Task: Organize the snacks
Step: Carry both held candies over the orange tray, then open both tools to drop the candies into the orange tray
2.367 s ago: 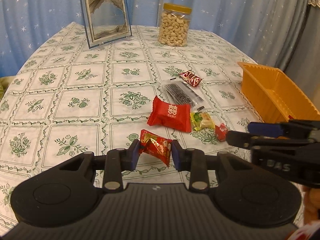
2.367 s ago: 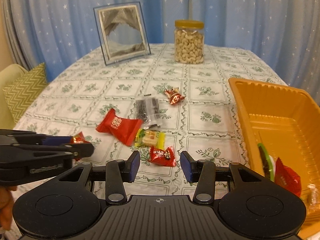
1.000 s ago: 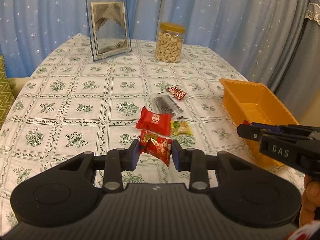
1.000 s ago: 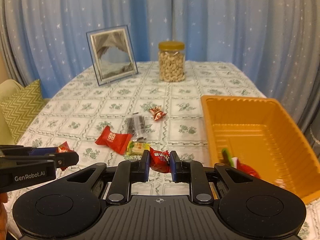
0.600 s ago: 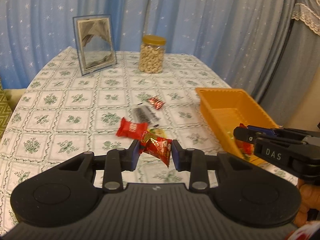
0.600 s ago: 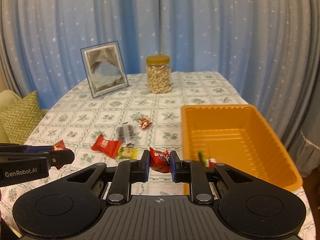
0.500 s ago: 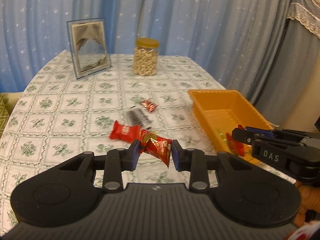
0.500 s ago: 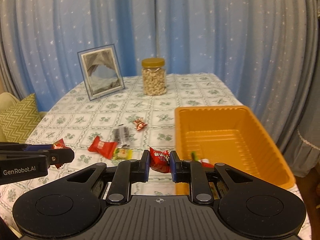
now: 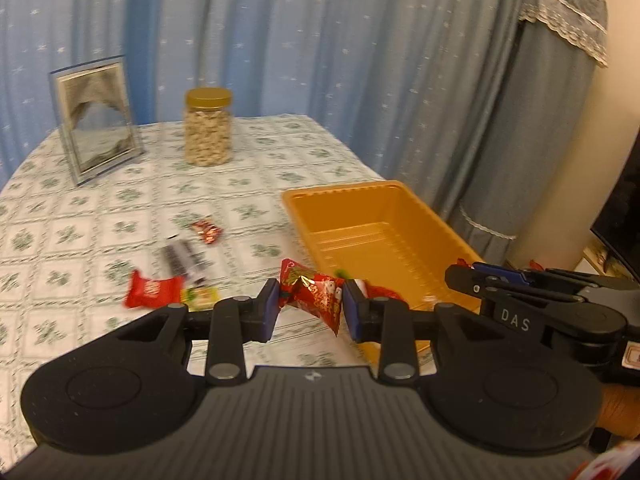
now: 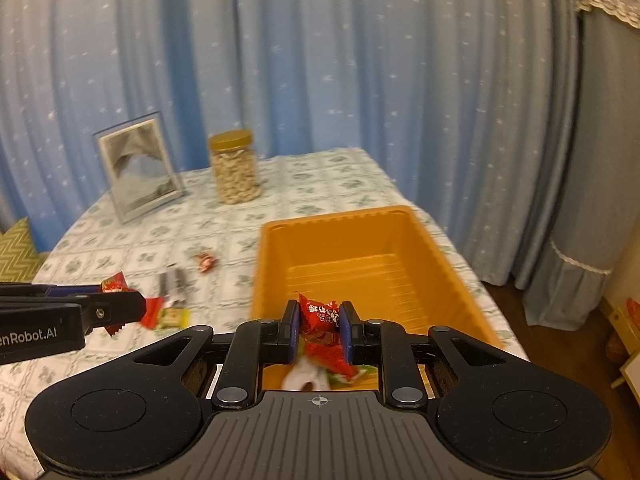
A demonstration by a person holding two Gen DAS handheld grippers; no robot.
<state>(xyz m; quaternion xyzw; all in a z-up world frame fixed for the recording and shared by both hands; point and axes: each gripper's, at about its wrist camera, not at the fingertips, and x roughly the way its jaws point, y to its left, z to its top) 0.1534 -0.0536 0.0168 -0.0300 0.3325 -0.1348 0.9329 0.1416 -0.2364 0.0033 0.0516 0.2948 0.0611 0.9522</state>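
My left tongs [image 9: 310, 304] are clamped on a crinkly red foil candy wrapper with gold print [image 9: 310, 294], its tail hanging below the blue pads. My right tongs [image 10: 319, 326] are squeezed almost fully together on a smaller red foil sachet with white lettering [image 10: 322, 322].

The right tongs hang over the near end of the deep orange plastic tray [image 10: 376, 268], where a few wrapped sweets [image 10: 320, 372] lie on the floor beneath them. The left tongs sit just short of the tray's near left corner, above the green-and-white patterned tabletop [image 9: 80, 220].

To drop well, I judge the right sachet can go as soon as both pads stand inside the rim; the left needs carrying further right over the wall first, or its candy will catch the edge and slide back onto the cloth. I'd open wide, since foil clings to pads.

Still loose on the tabletop: a flat red packet [image 9: 154, 290], a yellow-green sweet [image 9: 200, 294], a dark clear-wrapped bar [image 9: 184, 260] and a small red twist candy [image 9: 206, 231]. A gold-lidded jar of cashews [image 9: 208, 132] and a framed picture [image 9: 96, 128] stand behind.
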